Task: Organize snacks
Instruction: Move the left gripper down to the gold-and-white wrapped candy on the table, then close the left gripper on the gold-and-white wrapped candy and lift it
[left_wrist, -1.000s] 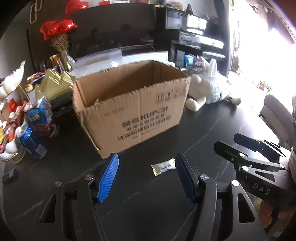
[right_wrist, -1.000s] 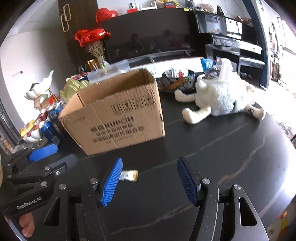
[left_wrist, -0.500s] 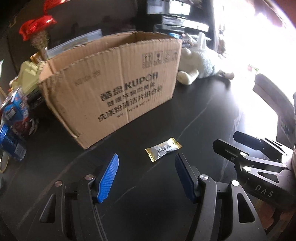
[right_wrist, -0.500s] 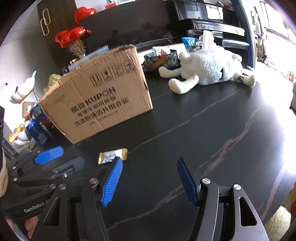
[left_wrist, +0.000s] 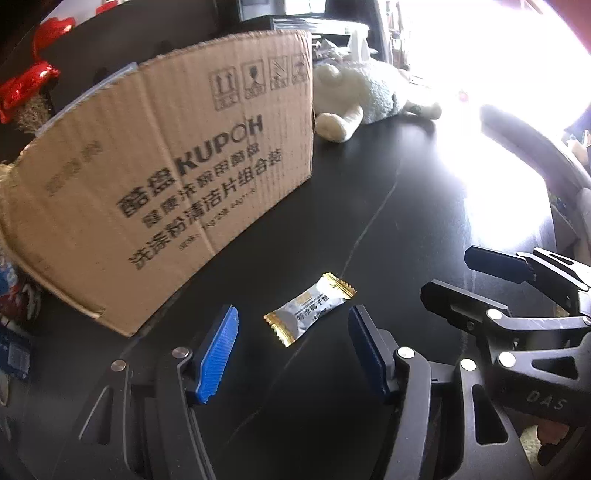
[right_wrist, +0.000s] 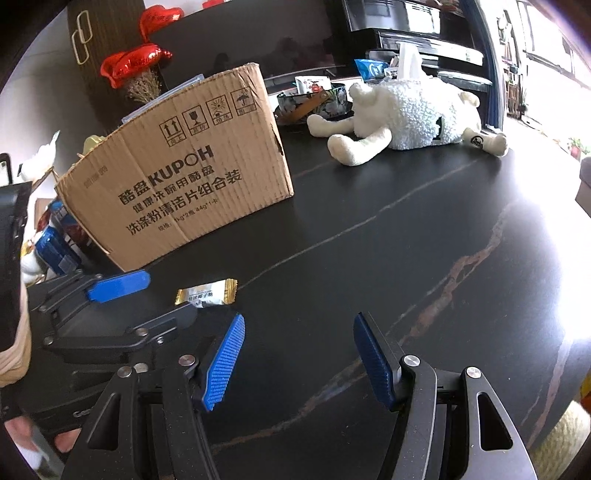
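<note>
A small silver and gold wrapped snack lies flat on the black table, just ahead of and between the open blue-padded jaws of my left gripper. It also shows in the right wrist view. My right gripper is open and empty, low over bare table to the right of the snack; it shows in the left wrist view. The left gripper shows in the right wrist view. A brown cardboard box marked KUPOH stands behind the snack, its inside hidden.
A white plush sheep lies at the back right with a bowl of packets behind it. Blue snack packs are piled left of the box. Red foil balloons stand behind. The table edge curves at right.
Both grippers have dropped lower and moved forward toward the table. The snack now lies closer to the left gripper's open jaws. The box top is no longer visible from above.
</note>
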